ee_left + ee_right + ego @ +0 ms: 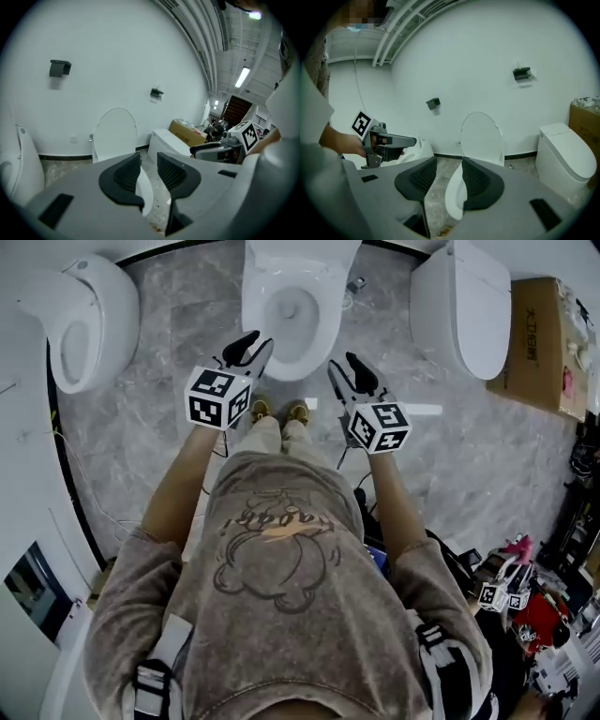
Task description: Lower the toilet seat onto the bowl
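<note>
Toilet seat point(482, 136) stands upright against the wall behind the open bowl point(323, 331), possibly with the lid behind it. Lowering has not begun. Left gripper point(258, 343) and right gripper point(342, 367), both released and empty, are short of the bowl.

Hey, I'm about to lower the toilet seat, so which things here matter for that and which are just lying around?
For the job:
raised toilet seat
middle bowl
left hand-held gripper
right hand-held gripper

Just lying about:
left toilet
right toilet
cardboard box
</note>
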A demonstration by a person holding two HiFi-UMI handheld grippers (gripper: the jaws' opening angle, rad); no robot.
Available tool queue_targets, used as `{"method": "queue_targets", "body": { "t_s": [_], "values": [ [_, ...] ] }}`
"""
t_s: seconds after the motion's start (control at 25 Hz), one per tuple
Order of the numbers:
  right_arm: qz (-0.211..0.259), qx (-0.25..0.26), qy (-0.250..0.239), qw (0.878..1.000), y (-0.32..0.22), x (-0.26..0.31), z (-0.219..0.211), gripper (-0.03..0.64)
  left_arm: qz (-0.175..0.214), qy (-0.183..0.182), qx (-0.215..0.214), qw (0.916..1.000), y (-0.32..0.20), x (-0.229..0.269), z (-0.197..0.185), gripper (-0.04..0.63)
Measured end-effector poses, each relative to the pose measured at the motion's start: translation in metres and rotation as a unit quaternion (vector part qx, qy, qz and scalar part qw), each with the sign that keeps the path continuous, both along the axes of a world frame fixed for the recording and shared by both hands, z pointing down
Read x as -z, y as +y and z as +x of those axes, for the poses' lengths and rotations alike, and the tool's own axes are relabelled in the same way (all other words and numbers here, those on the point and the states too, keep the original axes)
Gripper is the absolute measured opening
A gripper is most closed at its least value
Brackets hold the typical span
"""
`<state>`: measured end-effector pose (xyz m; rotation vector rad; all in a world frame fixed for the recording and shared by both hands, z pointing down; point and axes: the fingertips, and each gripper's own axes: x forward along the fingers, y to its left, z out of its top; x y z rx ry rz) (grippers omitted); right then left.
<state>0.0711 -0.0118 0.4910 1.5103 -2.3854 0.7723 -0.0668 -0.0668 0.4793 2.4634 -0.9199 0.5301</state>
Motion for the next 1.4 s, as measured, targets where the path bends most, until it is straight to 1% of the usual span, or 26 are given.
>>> {"method": "queue_targets", "body": {
  "t_s": [0.12, 0.28, 0.4, 0.48, 0.52, 0.6, 0.68, 0.8, 1.0, 1.2, 1.4],
  "values": [
    [0.045, 0.003, -0.009, 0.999, 0.011, 0.060, -0.004, 0.186, 0.034, 0.024, -0.012, 0.9990, 0.014, 0.055, -0.003, 0.109],
    [0.102, -0.001, -0.012, 0.995, 0.024, 0.119, -0.004, 0.186, 0.082, 0.033, -0.017, 0.9960, 0.030, 0.102, -0.012, 0.109],
    [0.135, -0.009, -0.021, 0.991, 0.028, 0.143, -0.004, 0.182, 0.114, 0.030, -0.010, 0.9929, 0.034, 0.120, -0.023, 0.109],
    [0.153, -0.005, -0.017, 0.988, 0.030, 0.147, -0.006, 0.165, 0.124, 0.040, 0.001, 0.9915, 0.034, 0.123, -0.030, 0.109],
    [0.160, -0.004, -0.012, 0.987, 0.030, 0.147, -0.007, 0.146, 0.127, 0.045, 0.007, 0.9908, 0.033, 0.123, -0.032, 0.109],
    [0.167, -0.006, -0.001, 0.986, 0.028, 0.144, -0.007, 0.112, 0.135, 0.053, 0.016, 0.9893, 0.032, 0.124, -0.036, 0.093],
    [0.173, -0.017, 0.006, 0.985, 0.027, 0.141, -0.004, 0.073, 0.141, 0.061, 0.023, 0.9878, 0.032, 0.125, -0.038, 0.046],
    [0.178, -0.035, 0.007, 0.983, 0.027, 0.136, 0.003, 0.034, 0.147, 0.065, 0.036, 0.9863, 0.033, 0.122, -0.039, 0.013],
    [0.170, -0.042, 0.014, 0.984, 0.023, 0.125, 0.006, 0.029, 0.155, 0.071, 0.051, 0.9840, 0.035, 0.114, -0.040, 0.009],
    [0.173, -0.038, 0.020, 0.984, 0.020, 0.126, 0.002, 0.026, 0.154, 0.072, 0.057, 0.9838, 0.035, 0.116, -0.040, 0.009],
    [0.172, -0.035, 0.015, 0.984, 0.021, 0.122, -0.001, 0.026, 0.150, 0.071, 0.063, 0.9840, 0.035, 0.112, -0.041, 0.009]
  ]
}}
